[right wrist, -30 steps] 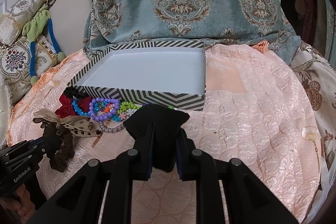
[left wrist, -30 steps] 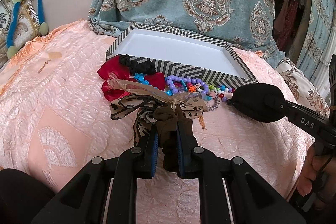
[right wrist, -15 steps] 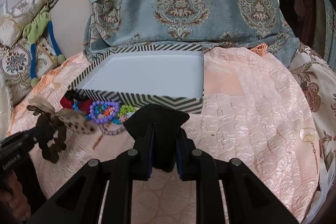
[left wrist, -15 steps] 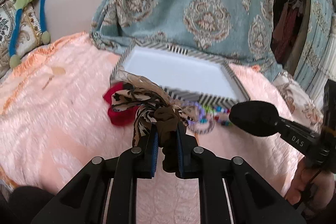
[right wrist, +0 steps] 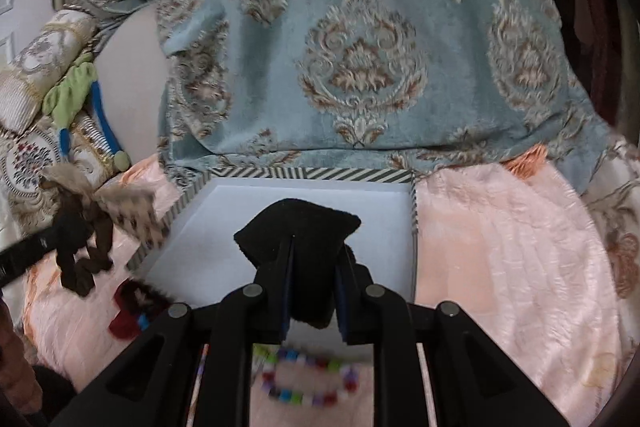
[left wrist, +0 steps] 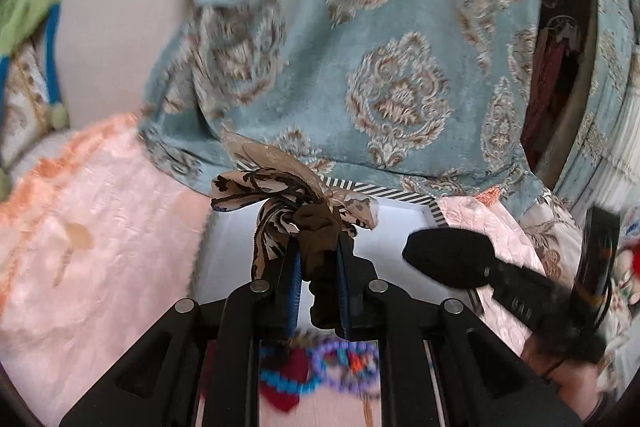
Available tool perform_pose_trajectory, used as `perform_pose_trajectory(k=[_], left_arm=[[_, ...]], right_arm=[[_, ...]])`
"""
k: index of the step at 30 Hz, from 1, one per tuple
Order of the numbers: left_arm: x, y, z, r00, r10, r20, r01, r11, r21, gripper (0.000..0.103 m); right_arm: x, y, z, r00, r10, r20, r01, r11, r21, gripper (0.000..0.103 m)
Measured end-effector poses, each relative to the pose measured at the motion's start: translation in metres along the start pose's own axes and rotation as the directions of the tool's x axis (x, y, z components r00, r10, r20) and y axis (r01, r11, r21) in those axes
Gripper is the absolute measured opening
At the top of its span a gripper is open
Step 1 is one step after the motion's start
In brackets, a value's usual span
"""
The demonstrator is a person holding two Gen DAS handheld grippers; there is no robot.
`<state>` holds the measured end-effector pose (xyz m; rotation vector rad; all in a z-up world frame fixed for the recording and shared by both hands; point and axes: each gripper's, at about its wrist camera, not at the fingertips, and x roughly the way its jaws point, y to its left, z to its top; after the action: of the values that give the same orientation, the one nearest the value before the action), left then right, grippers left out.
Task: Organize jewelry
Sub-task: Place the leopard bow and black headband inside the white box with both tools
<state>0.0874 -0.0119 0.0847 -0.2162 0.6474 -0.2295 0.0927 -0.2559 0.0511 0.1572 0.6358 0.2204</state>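
Bead bracelets (right wrist: 306,379): on the pink quilt (right wrist: 500,247), just in front of the box
Left gripper (left wrist: 317,259): clenched on brown scrunchie (left wrist: 320,227) with leopard bow, above the box
Right gripper (right wrist: 314,259): grasping black pouch (right wrist: 298,227), above the box
Striped box (right wrist: 312,174): white inside, behind the beads

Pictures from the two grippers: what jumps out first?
The left gripper pinches a brown scrunchie with a leopard-print bow above the white striped box. The right gripper clamps a black fuzzy scrunchie over the same box, with bright bead bracelets on the pink bedspread below.
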Motion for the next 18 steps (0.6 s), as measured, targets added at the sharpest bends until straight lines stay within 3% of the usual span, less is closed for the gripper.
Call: perform_pose_trajectory(k=[7, 11, 14, 18], left_arm=[[0.088, 0.033, -0.024, 0.991, 0.063, -0.120, -0.067, 0.997, -0.028, 0.000], [0.099, 0.052, -0.030, 0.982, 0.098, -0.164, -0.112, 0.990, -0.081, 0.000], [0.098, 0.058, -0.032, 0.979, 0.113, -0.171, -0.132, 0.986, -0.101, 0.003], [0.094, 0.056, -0.030, 0.981, 0.095, -0.172, -0.113, 0.989, -0.097, 0.010]], right_arm=[[0.055, -0.025, -0.020, 0.989, -0.005, -0.148, 0.013, 0.998, 0.055, 0.017], [0.065, -0.030, -0.024, 0.983, -0.039, -0.178, 0.049, 0.997, 0.052, 0.018], [0.071, -0.033, -0.024, 0.979, -0.073, -0.188, 0.085, 0.995, 0.058, 0.035], [0.068, -0.032, -0.025, 0.982, -0.066, -0.176, 0.078, 0.995, 0.061, 0.036]])
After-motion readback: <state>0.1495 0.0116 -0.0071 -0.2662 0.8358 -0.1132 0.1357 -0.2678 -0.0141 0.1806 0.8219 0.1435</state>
